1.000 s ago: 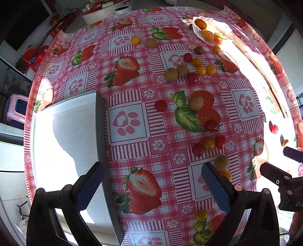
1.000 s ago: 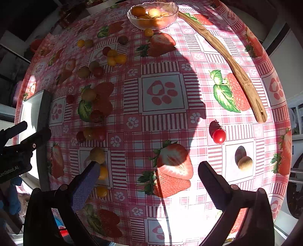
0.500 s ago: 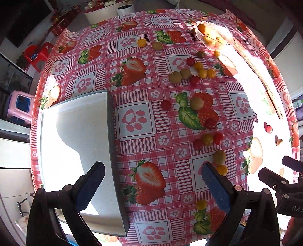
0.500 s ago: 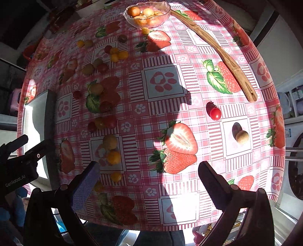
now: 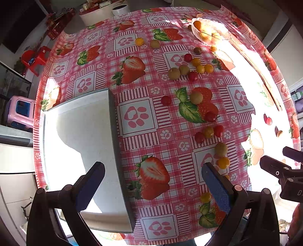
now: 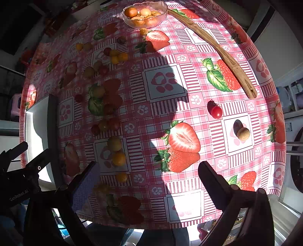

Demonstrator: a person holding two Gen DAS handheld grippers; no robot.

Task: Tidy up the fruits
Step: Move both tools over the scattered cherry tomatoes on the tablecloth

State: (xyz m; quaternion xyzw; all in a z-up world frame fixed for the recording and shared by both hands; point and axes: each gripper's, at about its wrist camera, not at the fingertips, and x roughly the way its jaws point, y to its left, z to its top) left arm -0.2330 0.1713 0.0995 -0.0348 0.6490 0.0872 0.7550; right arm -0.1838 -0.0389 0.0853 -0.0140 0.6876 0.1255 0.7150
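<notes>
A: Nearest container?
B: The white tray (image 5: 79,132) at the table's left edge, nothing in it. Far off, the glass bowl (image 6: 161,16) holds orange fruits.
A: Grippers?
B: Left gripper (image 5: 151,187) and right gripper (image 6: 149,181) both gape wide, empty, above the loose fruits (image 5: 208,131).

— Any writing you can read here?

— One piece. In the right wrist view, white letters on the black plastic body of the left gripper (image 6: 19,191), at the left edge beside the white rectangular tray (image 6: 36,132), read about "GenRobot.AI"; the print is small and tilted.

— And in the left wrist view?

— The black body of the right gripper (image 5: 291,187), at the right edge, carries white letters cut off by the frame; only a "D" can be made out.

— Anything else?

— Nothing readable.
</notes>
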